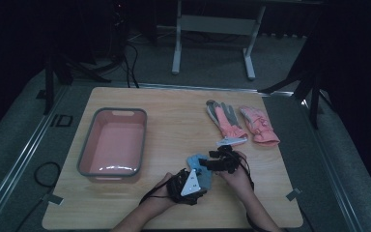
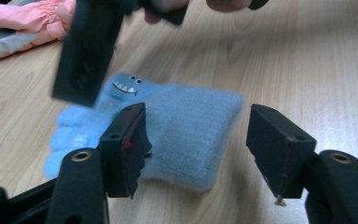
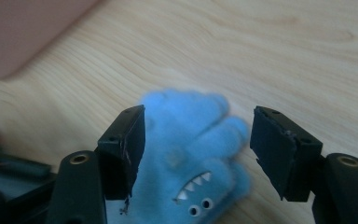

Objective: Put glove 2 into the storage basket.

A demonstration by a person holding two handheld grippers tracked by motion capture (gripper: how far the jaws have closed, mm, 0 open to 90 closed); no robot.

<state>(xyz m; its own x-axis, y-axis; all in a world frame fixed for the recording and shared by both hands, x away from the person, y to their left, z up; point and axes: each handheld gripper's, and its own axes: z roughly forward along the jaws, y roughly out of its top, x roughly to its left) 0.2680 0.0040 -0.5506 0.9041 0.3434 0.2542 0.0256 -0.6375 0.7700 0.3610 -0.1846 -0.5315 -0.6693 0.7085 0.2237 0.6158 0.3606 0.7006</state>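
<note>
A small blue fleece glove (image 1: 196, 160) with a toothy monster face lies flat on the wooden table near its front middle. My left gripper (image 1: 199, 175) comes at it from the near side. In the left gripper view its jaws (image 2: 196, 144) straddle the glove's cuff end (image 2: 191, 126) with a gap on the right side, open. My right gripper (image 1: 209, 162) reaches in from the right. In the right gripper view its jaws (image 3: 198, 140) stand open around the glove's fingers (image 3: 191, 154), with no pad pressing on them. One jaw of the right gripper (image 2: 86, 51) hangs above the glove.
A pink basin (image 1: 84, 145) with a grey rim sits at the left of the table, its corner (image 3: 23, 32) in the right gripper view. Two pink and grey gloves (image 1: 229, 121) (image 1: 260, 125) lie at the back right. A small white piece (image 1: 232, 141) lies beside them.
</note>
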